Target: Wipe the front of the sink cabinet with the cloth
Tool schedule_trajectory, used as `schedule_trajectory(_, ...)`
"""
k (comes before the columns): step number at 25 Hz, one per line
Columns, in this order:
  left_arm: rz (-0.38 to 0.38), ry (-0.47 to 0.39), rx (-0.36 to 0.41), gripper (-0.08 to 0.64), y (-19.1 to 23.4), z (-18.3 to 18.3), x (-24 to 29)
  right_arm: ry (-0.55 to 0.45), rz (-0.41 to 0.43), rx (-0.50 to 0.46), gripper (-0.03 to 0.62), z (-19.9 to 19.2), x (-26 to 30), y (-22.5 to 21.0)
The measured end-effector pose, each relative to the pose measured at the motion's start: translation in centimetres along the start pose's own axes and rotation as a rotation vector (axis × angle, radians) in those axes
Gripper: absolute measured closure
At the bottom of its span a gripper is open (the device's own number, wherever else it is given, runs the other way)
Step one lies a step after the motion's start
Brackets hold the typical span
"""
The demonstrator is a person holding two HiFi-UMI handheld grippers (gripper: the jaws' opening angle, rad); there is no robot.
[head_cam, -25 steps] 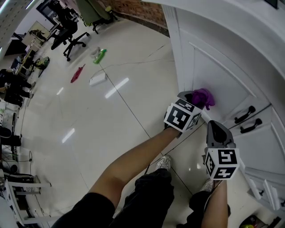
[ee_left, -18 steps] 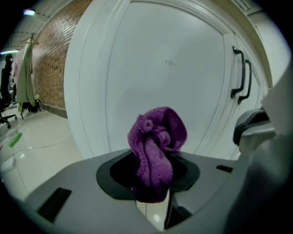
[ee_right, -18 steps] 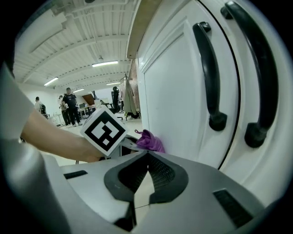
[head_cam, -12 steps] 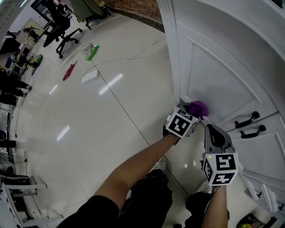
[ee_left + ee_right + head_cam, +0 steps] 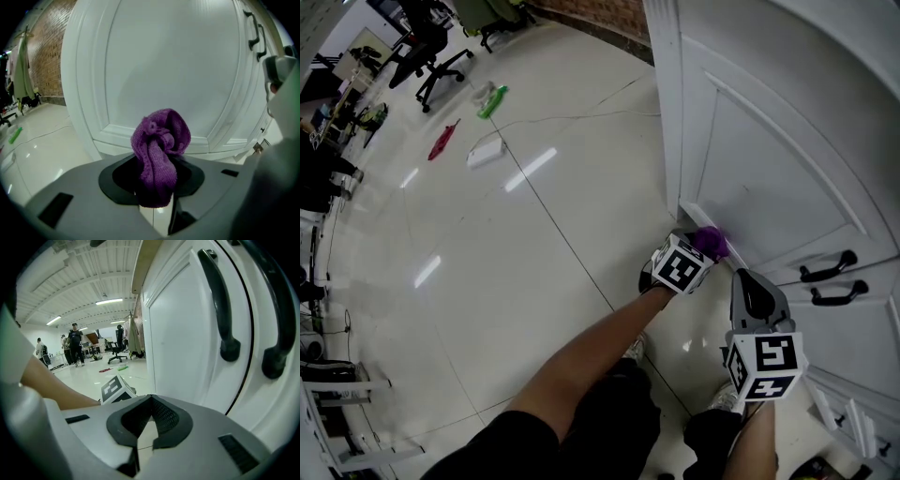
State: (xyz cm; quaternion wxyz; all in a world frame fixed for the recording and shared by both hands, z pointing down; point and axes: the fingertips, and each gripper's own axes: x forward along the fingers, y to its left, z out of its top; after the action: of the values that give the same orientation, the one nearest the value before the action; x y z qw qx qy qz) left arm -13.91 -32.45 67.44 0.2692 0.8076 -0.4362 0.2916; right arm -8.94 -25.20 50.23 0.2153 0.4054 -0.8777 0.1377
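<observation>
A bunched purple cloth [image 5: 159, 150] sticks out of my left gripper [image 5: 152, 180], whose jaws are shut on it. In the head view the cloth [image 5: 710, 241] presses against the bottom rail of the white cabinet door [image 5: 769, 178], low near the floor. My left gripper [image 5: 694, 253] is right at that lower left corner of the door. My right gripper [image 5: 752, 298] hangs lower right, close in front of the door, its jaws shut with nothing between them [image 5: 143, 437]. Two black door handles [image 5: 832, 272] lie right of it and show large in the right gripper view [image 5: 222, 310].
Glossy tiled floor [image 5: 516, 253] stretches left of the cabinet. On it far off lie a green item [image 5: 494, 101], a red item [image 5: 442, 141] and a white box [image 5: 486, 153]. Office chairs [image 5: 427, 56] stand beyond. My legs and shoes [image 5: 628, 394] are below the grippers.
My left gripper has carried the cloth down the door panel, from about handle height to the bottom rail. The right gripper stayed roughly where it was beside the door.
</observation>
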Motion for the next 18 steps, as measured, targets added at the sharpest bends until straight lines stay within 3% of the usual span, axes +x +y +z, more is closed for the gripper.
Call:
schedule_trajectory(10, 0.025, 0.067, -0.099, 0.411, 2.1, -3.2, 2.1, 0.021, 0.01, -0.011, 0.592, -0.4, 0.5, 0.3)
schedule_trajectory(13, 0.067, 0.032, -0.085, 0.411, 3.6, -2.4, 1.5, 0.021, 0.012, -0.01, 0.592, -0.5, 0.7, 0.4)
schedule_trajectory(18, 0.063, -0.016, -0.071, 0.411, 4.0, -0.2, -0.1, 0.003, 0.015, -0.003, 0.592, 0.3, 0.8, 0.8)
